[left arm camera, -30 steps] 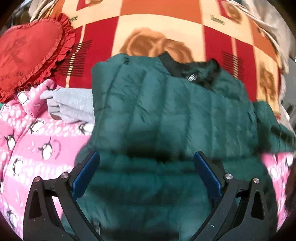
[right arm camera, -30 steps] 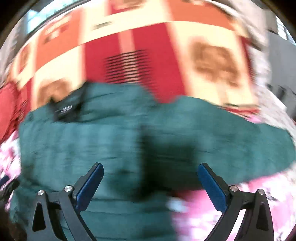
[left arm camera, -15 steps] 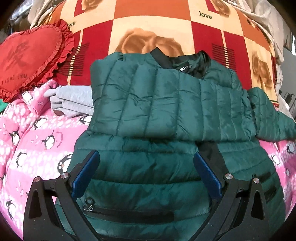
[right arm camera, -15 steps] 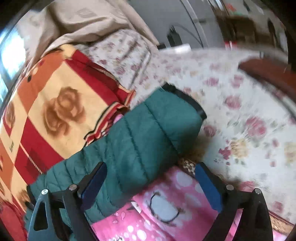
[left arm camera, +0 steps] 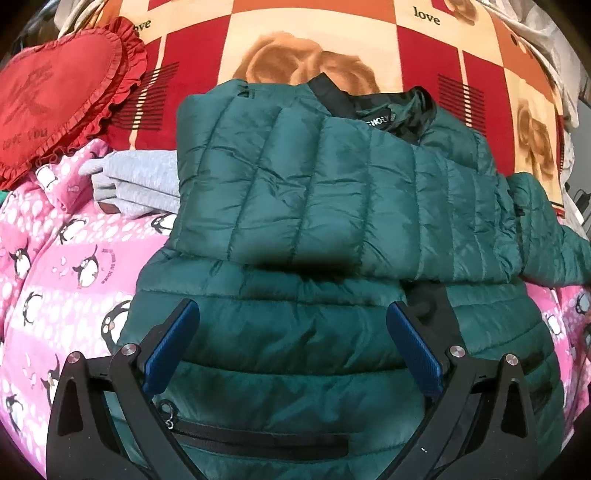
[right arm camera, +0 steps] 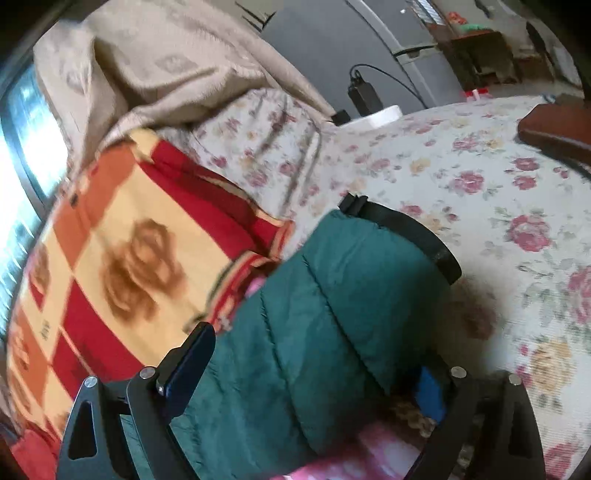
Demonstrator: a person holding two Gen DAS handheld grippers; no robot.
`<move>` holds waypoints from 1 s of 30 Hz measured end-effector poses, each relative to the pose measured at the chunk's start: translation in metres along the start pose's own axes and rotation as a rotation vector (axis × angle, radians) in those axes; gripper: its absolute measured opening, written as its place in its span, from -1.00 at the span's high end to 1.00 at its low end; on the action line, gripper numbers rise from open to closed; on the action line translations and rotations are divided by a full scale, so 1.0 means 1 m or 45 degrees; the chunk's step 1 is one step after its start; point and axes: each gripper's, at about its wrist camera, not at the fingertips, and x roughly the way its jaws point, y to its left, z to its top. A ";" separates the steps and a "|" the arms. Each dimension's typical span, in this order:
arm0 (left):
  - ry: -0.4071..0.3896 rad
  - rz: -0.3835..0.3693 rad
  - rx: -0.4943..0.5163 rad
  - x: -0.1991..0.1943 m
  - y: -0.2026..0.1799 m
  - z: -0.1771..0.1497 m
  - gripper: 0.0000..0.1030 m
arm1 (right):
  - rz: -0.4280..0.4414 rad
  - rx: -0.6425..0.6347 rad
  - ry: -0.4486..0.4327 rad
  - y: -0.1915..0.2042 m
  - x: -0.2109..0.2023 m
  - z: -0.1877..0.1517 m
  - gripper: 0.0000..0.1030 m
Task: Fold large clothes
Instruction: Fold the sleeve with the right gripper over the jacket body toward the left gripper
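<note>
A dark green quilted jacket [left arm camera: 332, 206] lies on the bed, its left sleeve folded across the chest, black collar at the top. My left gripper [left arm camera: 291, 347] is open and empty, hovering over the jacket's lower body near a zip pocket. In the right wrist view the jacket's other sleeve [right arm camera: 332, 314] stretches out with its black cuff [right arm camera: 410, 229] at the far end. My right gripper [right arm camera: 314, 373] is open, its fingers either side of that sleeve; the right finger [right arm camera: 430, 391] is partly hidden behind the sleeve.
A pink penguin blanket [left arm camera: 55, 280] lies under the jacket. A red heart cushion [left arm camera: 55, 92] and a grey folded garment [left arm camera: 136, 184] sit at the left. A red and orange checked blanket [left arm camera: 332, 33] lies behind. A floral sheet [right arm camera: 498, 206] lies at the right.
My right gripper swung from the jacket's body out to the right sleeve and came down around it. My left gripper pulled back slightly over the jacket's lower part.
</note>
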 end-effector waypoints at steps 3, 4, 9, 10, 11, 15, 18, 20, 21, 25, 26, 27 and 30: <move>0.005 0.006 -0.005 0.001 0.001 0.000 -0.97 | -0.073 -0.030 -0.013 0.001 -0.005 -0.001 0.11; 0.008 0.006 -0.004 0.002 0.001 0.000 -0.97 | -0.118 -0.052 -0.011 0.003 -0.007 -0.001 0.31; -0.003 0.021 0.015 0.001 0.000 0.000 -0.97 | -0.204 -0.130 -0.022 0.012 -0.012 -0.004 0.59; -0.007 0.026 0.020 0.000 0.000 0.000 -0.97 | -0.210 -0.132 -0.019 0.015 -0.013 -0.004 0.62; -0.013 0.036 0.027 0.000 0.000 0.001 -0.97 | -0.213 -0.132 -0.020 0.019 -0.016 -0.005 0.63; -0.035 0.054 0.029 -0.004 0.001 0.004 -0.97 | -0.180 -0.177 0.016 0.051 -0.023 -0.013 0.66; -0.088 0.078 0.059 -0.012 -0.003 0.013 -0.97 | -0.098 -0.211 0.056 0.083 -0.026 -0.024 0.66; -0.095 0.078 0.082 -0.015 -0.004 0.027 -0.97 | -0.033 -0.232 0.097 0.111 -0.028 -0.039 0.66; -0.090 0.069 0.088 -0.015 -0.004 0.034 -0.97 | -0.008 -0.251 0.127 0.128 -0.029 -0.049 0.66; -0.073 0.117 0.122 -0.009 0.005 0.056 -0.97 | 0.082 -0.323 0.223 0.185 -0.029 -0.091 0.66; -0.087 0.138 0.122 -0.007 0.012 0.056 -0.97 | 0.106 -0.331 0.246 0.194 -0.029 -0.100 0.66; -0.102 0.143 0.103 -0.007 0.020 0.052 -0.97 | 0.135 -0.345 0.281 0.208 -0.027 -0.116 0.66; -0.100 0.171 0.024 0.004 0.044 0.040 -0.97 | 0.186 -0.393 0.356 0.237 -0.022 -0.158 0.66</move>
